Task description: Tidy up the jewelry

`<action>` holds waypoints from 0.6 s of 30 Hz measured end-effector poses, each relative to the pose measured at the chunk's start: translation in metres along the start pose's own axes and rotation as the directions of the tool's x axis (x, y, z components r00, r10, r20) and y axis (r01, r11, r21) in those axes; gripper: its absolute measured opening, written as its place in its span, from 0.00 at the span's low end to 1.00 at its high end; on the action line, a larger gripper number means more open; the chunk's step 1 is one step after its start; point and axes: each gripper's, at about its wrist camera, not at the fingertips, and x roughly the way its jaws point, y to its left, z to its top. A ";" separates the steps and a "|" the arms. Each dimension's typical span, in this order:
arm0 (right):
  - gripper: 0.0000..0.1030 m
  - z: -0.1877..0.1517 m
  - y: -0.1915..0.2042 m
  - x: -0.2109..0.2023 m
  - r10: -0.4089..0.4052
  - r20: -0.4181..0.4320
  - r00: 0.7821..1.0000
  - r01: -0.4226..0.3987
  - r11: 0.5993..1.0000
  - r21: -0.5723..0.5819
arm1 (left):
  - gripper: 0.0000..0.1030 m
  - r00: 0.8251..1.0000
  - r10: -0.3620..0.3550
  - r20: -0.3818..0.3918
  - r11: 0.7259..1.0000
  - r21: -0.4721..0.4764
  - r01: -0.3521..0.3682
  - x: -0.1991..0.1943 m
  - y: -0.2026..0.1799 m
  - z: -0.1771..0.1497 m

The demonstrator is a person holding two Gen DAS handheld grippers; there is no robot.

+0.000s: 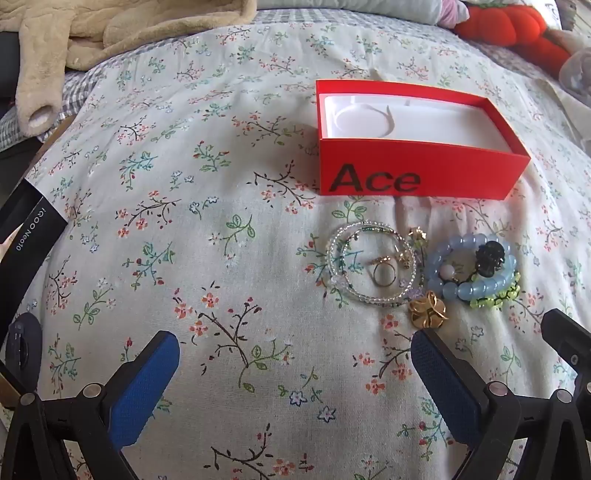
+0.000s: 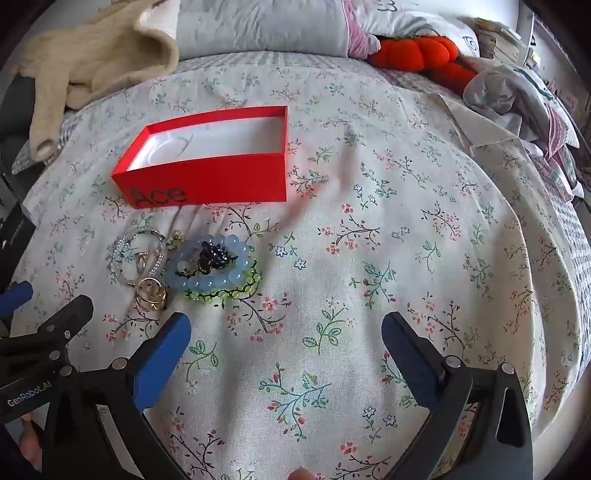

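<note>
An open red box marked "Ace" [image 1: 417, 173] [image 2: 210, 181] with a white insert lies on the floral bedspread. In front of it sits a jewelry pile: clear bead bracelets [image 1: 347, 266] [image 2: 122, 254], a thin gold ring [image 1: 384, 276], a gold flower piece [image 1: 427, 314] [image 2: 151, 293], blue bead bracelets [image 1: 476, 286] [image 2: 207, 282] with a black charm [image 1: 489, 256], and a green bead strand [image 2: 236, 291]. My left gripper [image 1: 295, 350] is open and empty, just short of the pile. My right gripper [image 2: 286, 332] is open and empty, right of the pile.
A beige plush garment [image 1: 110, 37] [image 2: 103, 55] lies at the back left. An orange plush toy [image 1: 517, 26] [image 2: 417, 51] and pillows are at the back right. A black phone box [image 1: 26, 221] lies at the left. Crumpled cloth [image 2: 509, 92] is at the right.
</note>
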 end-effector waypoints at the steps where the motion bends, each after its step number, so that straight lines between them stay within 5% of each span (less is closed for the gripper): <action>1: 1.00 0.000 0.000 0.000 -0.002 -0.003 1.000 0.002 1.000 -0.002 | 1.00 1.000 0.000 0.000 1.000 0.000 0.000 0.000 0.000 0.000; 18: 1.00 0.000 0.002 0.000 -0.003 -0.002 1.000 0.003 1.000 -0.002 | 1.00 1.000 0.000 -0.002 1.000 0.000 0.000 0.000 0.002 0.000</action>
